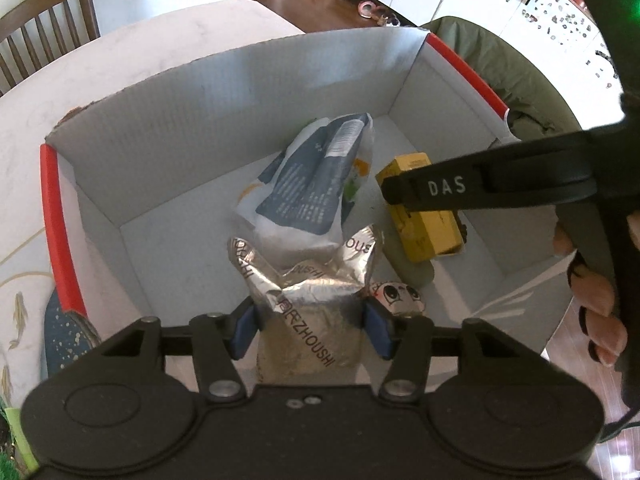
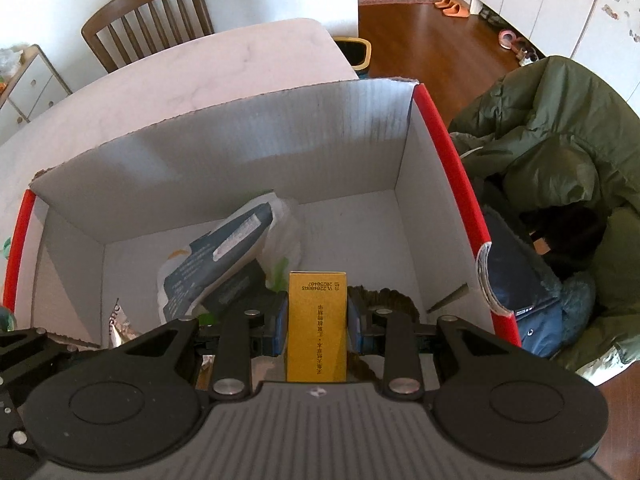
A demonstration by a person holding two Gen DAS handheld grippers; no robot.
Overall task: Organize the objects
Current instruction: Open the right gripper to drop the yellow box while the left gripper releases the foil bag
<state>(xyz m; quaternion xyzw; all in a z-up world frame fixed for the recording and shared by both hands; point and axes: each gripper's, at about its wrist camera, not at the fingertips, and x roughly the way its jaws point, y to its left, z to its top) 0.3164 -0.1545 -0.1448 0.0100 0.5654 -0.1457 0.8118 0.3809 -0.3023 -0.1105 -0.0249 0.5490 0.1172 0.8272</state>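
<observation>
Over the near rim of a cardboard box (image 2: 224,168), both pairs of tongs carry goods for packing: the left tongs (image 1: 310,330) are closed on a crinkled silver foil bag (image 1: 308,312), its blue pads (image 1: 242,334) pressing the bag's sides, while the right tongs (image 2: 317,322) clamp a yellow carton (image 2: 317,320) held upright between their jaws. In the left wrist view the right tool's arm crosses above that carton, gripped by a person's hand (image 1: 592,292). Just beyond the foil bag, a white and blue pouch (image 1: 308,184) already lies on the box floor, leaning toward the far wall. The box, edged in red tape (image 1: 60,232), stands on a pale marble-look counter (image 2: 224,76); a wooden chair (image 2: 148,16) and a green coat (image 2: 560,128) lie beyond. The sound move appears to be lowering each item to the floor before releasing, the bag into the open space left of the pouch, the carton to its right, one at a time so the tools do not collide.
</observation>
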